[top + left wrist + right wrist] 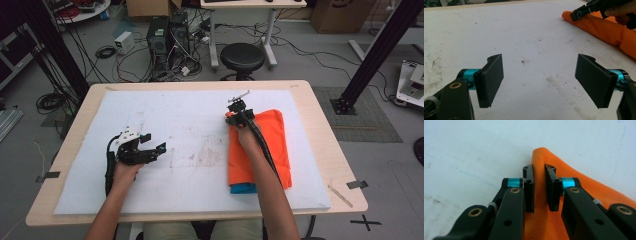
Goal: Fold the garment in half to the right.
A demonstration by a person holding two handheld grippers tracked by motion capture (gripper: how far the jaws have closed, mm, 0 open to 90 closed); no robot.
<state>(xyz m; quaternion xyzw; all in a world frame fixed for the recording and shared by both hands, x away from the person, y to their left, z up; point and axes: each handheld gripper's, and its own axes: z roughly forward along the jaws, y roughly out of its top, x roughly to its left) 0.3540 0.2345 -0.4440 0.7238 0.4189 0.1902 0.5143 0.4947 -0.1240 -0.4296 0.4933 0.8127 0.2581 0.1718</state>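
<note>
The orange cloth (574, 177) in my right gripper (539, 173) is a fine mesh weave, matt and slightly nubbly. My jaw pads are matt black plastic on glossy teal metal collars, with brass-looking rivets in the arms. The white table cover (190, 125) looks matt, grainy, scuffed toward six o'clock, over pale smooth wood.

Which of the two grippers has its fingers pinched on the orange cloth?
The right gripper, at the far corner of the orange cloth. The left gripper hangs over the bare white mat, fingers wide apart.
</note>
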